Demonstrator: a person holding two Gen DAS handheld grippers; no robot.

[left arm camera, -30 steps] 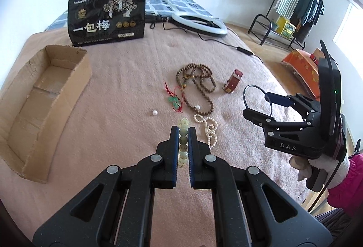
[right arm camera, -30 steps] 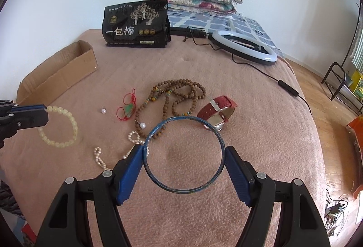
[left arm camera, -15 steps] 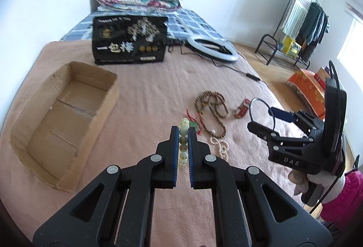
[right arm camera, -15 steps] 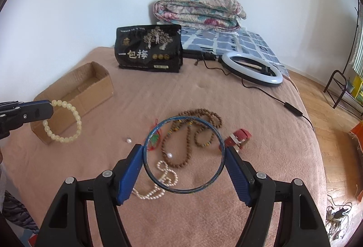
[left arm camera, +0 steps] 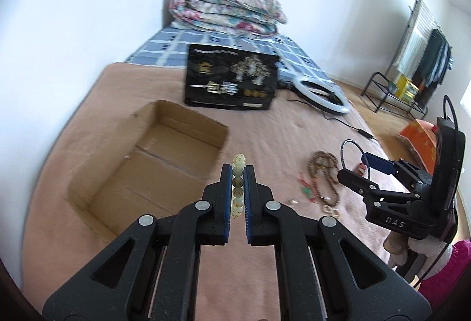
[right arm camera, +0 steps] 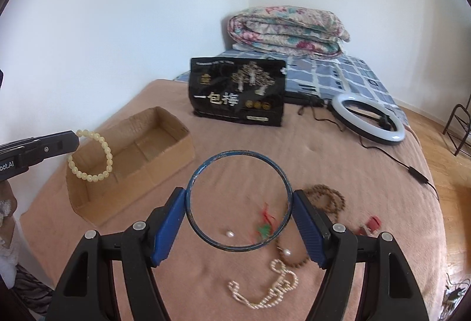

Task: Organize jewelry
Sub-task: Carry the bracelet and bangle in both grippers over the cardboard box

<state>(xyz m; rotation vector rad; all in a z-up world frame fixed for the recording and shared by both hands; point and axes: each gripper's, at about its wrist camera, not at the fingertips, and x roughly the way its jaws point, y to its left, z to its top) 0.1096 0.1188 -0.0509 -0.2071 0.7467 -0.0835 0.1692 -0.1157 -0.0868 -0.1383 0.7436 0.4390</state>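
You had the left gripper [left arm camera: 238,184] closed on the pale bead bracelet [left arm camera: 238,188], pinched edge-on so its loop hung freely beside the cardboard box [left arm camera: 164,150], probably for dropping in. From the right wrist, that bracelet [right arm camera: 91,156] stood upright, its plane roughly vertical. Your right gripper [right arm camera: 239,219] clamped the blue bangle [right arm camera: 239,200] across its width, jaws wide, ring facing the camera, above the pearl strand [right arm camera: 265,288] and wooden bead necklace [right arm camera: 326,200] on the blanket [right arm camera: 338,173].
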